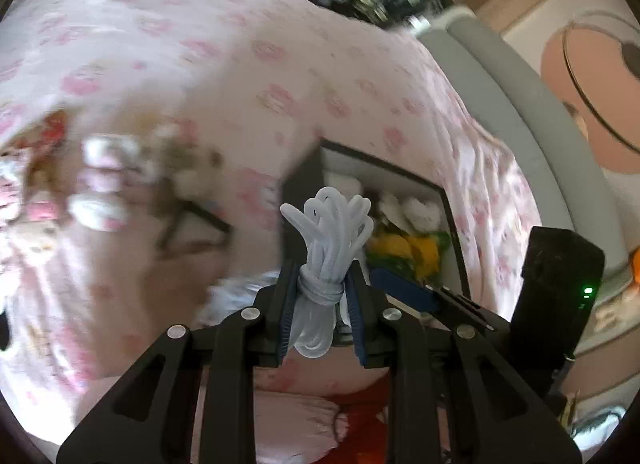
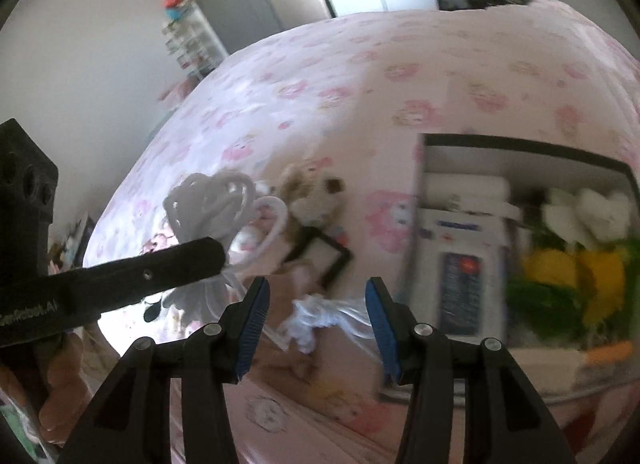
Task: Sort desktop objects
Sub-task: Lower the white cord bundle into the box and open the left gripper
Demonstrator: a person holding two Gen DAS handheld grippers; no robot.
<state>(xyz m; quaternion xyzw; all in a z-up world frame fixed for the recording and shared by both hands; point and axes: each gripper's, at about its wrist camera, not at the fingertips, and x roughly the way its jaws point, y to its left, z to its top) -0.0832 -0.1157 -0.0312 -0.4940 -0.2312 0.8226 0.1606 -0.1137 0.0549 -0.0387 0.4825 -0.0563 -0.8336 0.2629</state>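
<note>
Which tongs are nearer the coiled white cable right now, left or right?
Left. The left tongs are clamped on the coiled white cable, lifted above the bed; the right tongs stand open and empty beside it.

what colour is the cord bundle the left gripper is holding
White, a coiled cord bundle clamped in the left gripper; the left wrist view shows it best.

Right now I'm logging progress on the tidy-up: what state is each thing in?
Left claw: shut on the cable bundle.
Cable bundle: coiled, tied at its middle, lifted off the bedsheet.
Right claw: open, nothing between its pads.
Storage box: open-topped, already holding several items.
Loose white cable: lying on the bedsheet, not yet sorted.
</note>
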